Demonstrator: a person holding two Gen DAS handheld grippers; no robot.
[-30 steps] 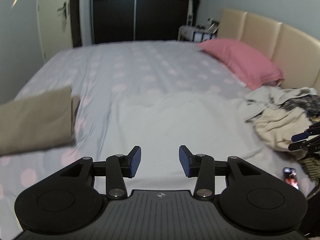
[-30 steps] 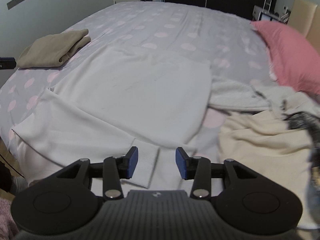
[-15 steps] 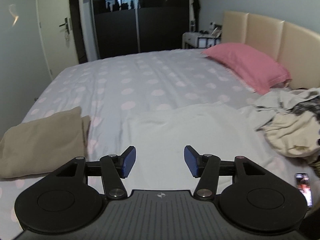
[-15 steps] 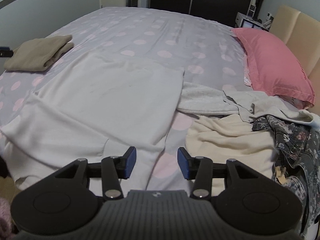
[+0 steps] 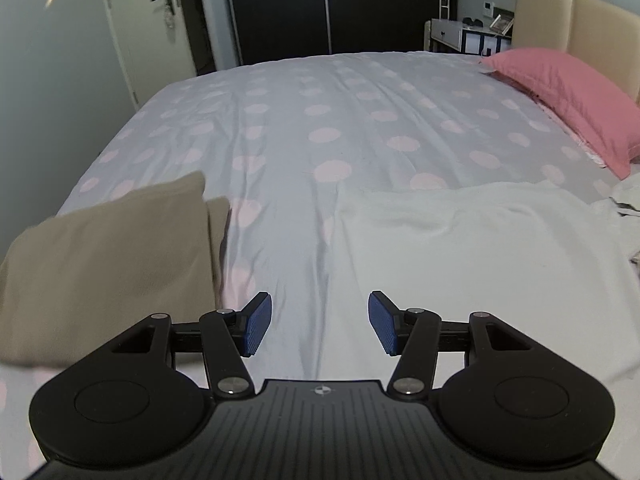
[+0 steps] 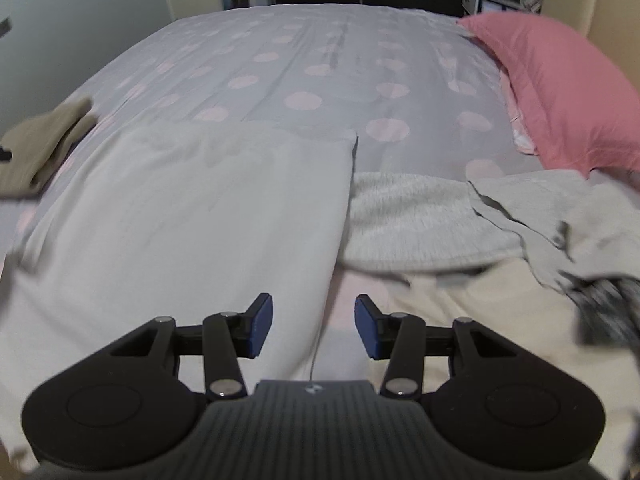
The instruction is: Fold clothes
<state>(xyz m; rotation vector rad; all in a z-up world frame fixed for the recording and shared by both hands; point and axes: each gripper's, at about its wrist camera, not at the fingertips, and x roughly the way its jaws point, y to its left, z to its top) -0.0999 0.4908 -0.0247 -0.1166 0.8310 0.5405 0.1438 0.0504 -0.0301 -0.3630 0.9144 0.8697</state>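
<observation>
Tan cloth sits far left: a folded garment [image 5: 104,256] lying neat on the bed [image 5: 320,120], a finished piece by the look of it. Just right of it hangs the left gripper [image 5: 320,322], jaws spread wide and holding nothing, poised over the strip of spotted sheet between the tan piece and the white top [image 5: 472,264]. That white top is the one in play, I'd say: it lies spread across the near side of the bed, fairly flat, its left edge close beside the left gripper's line. Moving right, the right gripper [image 6: 314,330] hovers over the top's right edge, jaws likewise parted and empty. Whether a sleeve is already turned in, I can't tell from here. My read is that a fold on this top is the step in hand, and the next move wants each gripper down on its own edge, pinching one layer only. Further right, a grey garment [image 6: 420,224], then a cream one [image 6: 480,308] in a loose heap, and the pink pillow [image 6: 560,92] beyond.
</observation>
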